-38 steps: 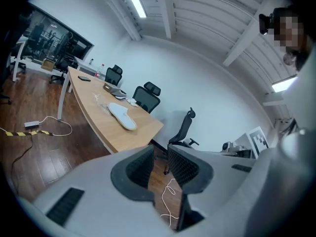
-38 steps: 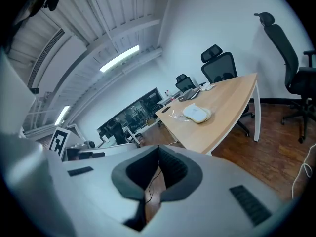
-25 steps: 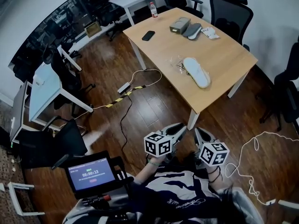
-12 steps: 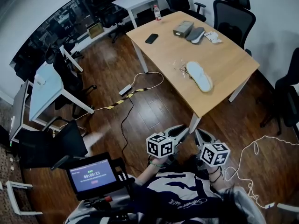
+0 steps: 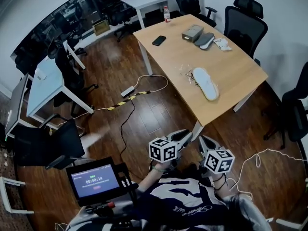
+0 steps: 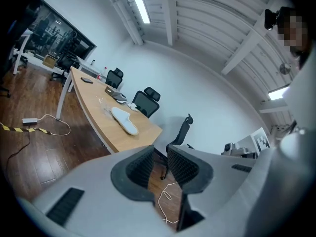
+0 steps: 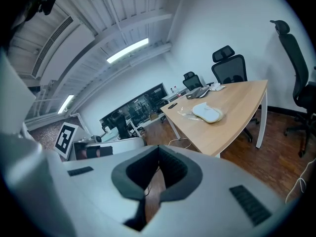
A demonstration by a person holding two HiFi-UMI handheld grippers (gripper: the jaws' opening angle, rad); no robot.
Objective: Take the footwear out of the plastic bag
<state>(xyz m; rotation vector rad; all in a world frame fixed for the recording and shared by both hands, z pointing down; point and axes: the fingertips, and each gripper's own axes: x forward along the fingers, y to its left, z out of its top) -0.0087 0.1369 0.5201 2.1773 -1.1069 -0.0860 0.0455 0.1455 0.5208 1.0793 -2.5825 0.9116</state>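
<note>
A white slipper (image 5: 205,83) lies on the wooden table (image 5: 240,69), partly in a clear plastic bag (image 5: 187,73) crumpled at its near end. The same slipper (image 6: 125,120) shows in the left gripper view and, as the slipper (image 7: 208,112) with the bag (image 7: 185,113), in the right gripper view. Both grippers are held close to the person's body, well short of the table. My left gripper (image 5: 185,134) (image 6: 159,154) is open with a narrow gap and nothing in it. My right gripper (image 5: 202,139) (image 7: 159,154) is shut and empty.
At the table's far end are a grey slipper (image 5: 205,39), a box (image 5: 192,32), a white packet (image 5: 222,43), a phone (image 5: 159,40) and a bottle (image 5: 166,13). Office chairs (image 5: 245,20) ring the table. Cables (image 5: 130,93) cross the wooden floor. A screen (image 5: 95,180) sits at lower left.
The head view has drifted a little, so the table sits slightly higher and further right. Both grippers stay in front of the body with their jaws unchanged.
</note>
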